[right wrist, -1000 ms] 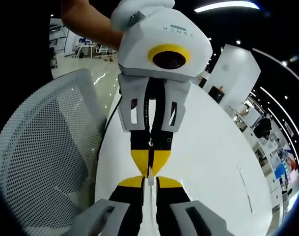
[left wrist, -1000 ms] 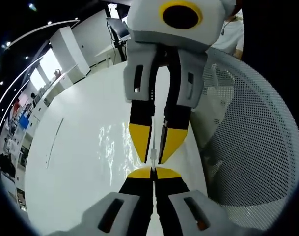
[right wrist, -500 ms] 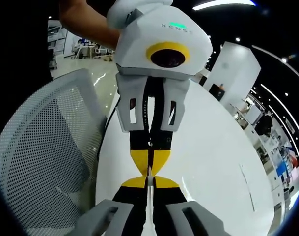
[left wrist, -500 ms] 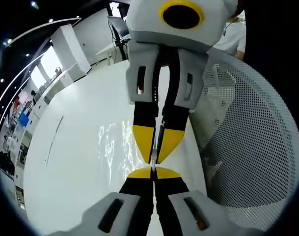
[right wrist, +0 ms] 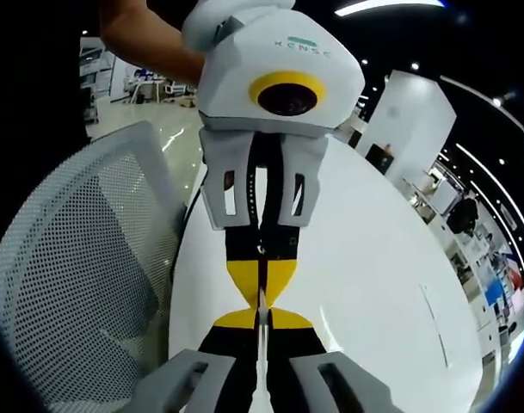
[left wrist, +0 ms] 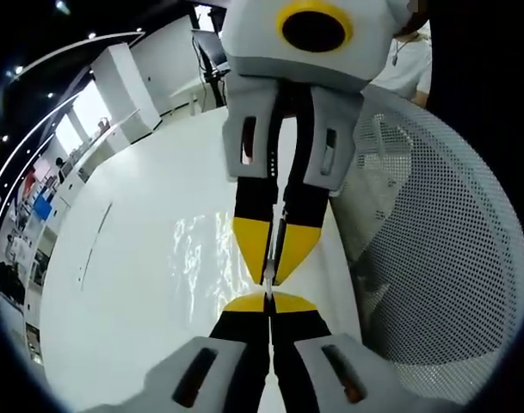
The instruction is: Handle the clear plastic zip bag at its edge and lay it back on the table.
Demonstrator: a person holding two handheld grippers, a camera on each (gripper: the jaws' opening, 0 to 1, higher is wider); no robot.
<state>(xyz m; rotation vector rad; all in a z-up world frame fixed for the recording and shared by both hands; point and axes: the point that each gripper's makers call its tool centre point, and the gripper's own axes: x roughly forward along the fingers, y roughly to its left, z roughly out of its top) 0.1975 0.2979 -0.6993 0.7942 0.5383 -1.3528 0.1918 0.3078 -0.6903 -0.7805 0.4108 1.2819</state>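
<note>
Left gripper view.
- Left hand-held gripper: rises from 6 o'clock; yellow-tipped black jaws pressed together on a thin clear edge of the zip bag.
- Right hand-held gripper: comes down from 12 o'clock, tip to tip with the left one; jaws pressed together on the same clear edge, a thin pale strip showing between the yellow tips.
- Clear plastic zip bag: glinting, wrinkled film spreading toward 9 o'clock from the two gripper tips, seen against the white surface; its far outline is hard to make out, and whether it rests on the surface cannot be told.
- Counter: white, glossy, taking up the left half from 7 to 11 o'clock.
- Mesh chair back: white, perforated, from 1 to 5 o'clock, just beside the counter edge.
- Person in a white top: at 1 o'clock, behind the chair.

Right gripper view.
- Right hand-held gripper: rises from 6 o'clock; jaws pressed together with a thin pale strip of the bag standing between the tips.
- Left hand-held gripper: hangs from 12 o'clock, jaws shut tight on the same strip, tips touching the right one's.
- Counter: white, from 1 to 5 o'clock.
- Mesh chair back: white, from 7 to 10 o'clock.
- A forearm: at 11 o'clock, behind the left gripper's body.
</note>
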